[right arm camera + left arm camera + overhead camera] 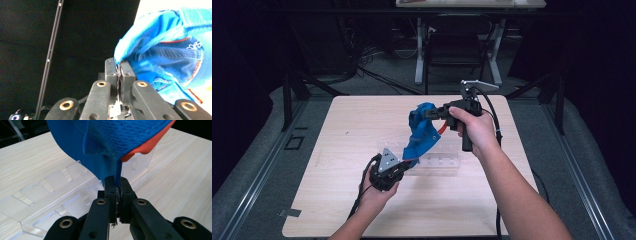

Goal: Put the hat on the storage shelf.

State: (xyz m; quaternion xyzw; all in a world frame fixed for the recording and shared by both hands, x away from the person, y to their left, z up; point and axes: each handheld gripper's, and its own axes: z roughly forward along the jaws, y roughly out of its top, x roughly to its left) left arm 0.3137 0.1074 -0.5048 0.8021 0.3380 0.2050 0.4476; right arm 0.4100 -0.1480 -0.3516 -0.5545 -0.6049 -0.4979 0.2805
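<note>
While the pale wooden surface [362, 130] lies under everything, I hold a blue garment [422, 132] with orange trim stretched in the air above a clear plastic rack [439, 161] resting on it. My right claw [432, 112] is clamped on the cloth's upper edge, raised well above the wood. My left claw [404, 162] pinches its lower blue edge, just beside the rack.

Cap [422, 132] above rack [439, 159] on table [337, 200]
</note>
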